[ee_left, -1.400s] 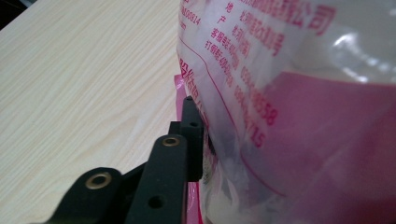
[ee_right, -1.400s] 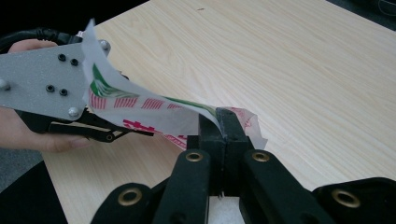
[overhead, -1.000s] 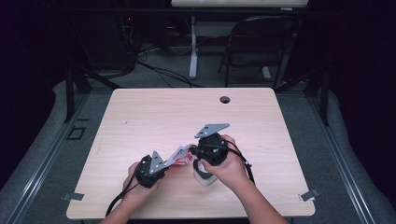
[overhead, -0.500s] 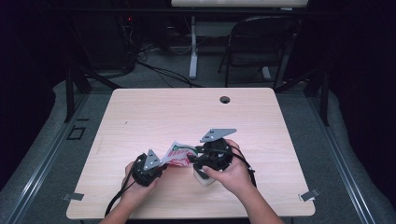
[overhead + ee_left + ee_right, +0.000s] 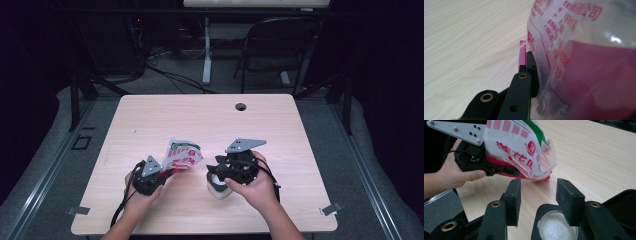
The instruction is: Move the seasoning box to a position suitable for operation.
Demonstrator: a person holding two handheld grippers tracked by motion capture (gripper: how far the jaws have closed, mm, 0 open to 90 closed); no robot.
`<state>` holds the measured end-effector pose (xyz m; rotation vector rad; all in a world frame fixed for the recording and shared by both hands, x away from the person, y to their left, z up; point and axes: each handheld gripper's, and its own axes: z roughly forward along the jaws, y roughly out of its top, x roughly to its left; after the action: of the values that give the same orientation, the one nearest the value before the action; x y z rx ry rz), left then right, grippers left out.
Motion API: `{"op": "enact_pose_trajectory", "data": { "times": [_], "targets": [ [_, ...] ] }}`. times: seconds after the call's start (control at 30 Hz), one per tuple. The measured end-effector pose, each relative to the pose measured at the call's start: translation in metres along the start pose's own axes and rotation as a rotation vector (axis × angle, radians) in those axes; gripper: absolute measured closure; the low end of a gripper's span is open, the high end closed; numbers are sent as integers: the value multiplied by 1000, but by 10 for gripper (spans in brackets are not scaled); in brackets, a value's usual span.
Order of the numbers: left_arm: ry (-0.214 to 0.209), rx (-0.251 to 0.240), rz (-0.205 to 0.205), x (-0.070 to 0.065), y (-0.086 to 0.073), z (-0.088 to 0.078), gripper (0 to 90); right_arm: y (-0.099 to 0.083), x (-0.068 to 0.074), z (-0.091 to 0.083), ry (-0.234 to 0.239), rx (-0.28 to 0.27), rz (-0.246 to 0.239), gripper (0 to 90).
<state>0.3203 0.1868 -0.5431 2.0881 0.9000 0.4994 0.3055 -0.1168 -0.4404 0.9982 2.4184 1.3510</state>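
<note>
Two containers: bag (image 5: 181, 155), cup (image 5: 218, 188)
Bag: clamped in left gripper (image 5: 169, 173)
Cup: white grains held
Right gripper (image 5: 537, 195): jaws just opened, nothing gripped

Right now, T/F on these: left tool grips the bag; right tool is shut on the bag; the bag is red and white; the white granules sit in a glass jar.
1. The left tool grips the bag: true.
2. The right tool is shut on the bag: false, its jaws stand open with nothing between them.
3. The bag is red and white: true, with some green.
4. The white granules sit in a glass jar: false, they lie in a shallow round dish on the table.
</note>
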Motion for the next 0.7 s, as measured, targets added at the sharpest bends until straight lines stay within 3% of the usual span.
{"op": "enact_pose_trajectory", "data": {
  "times": [0.13,0.4,0.7],
  "targets": [
    [15,-21,-30,8,0,-7,866,0,-1,-3,-6,-9,3,541],
    [95,-48,-103,35,-5,-28,866,-2,-8,-7,-14,-8,15,530],
    [170,-44,-170,60,-17,-38,866,-4,-19,-12,-27,36,30,558]
  ]
}}
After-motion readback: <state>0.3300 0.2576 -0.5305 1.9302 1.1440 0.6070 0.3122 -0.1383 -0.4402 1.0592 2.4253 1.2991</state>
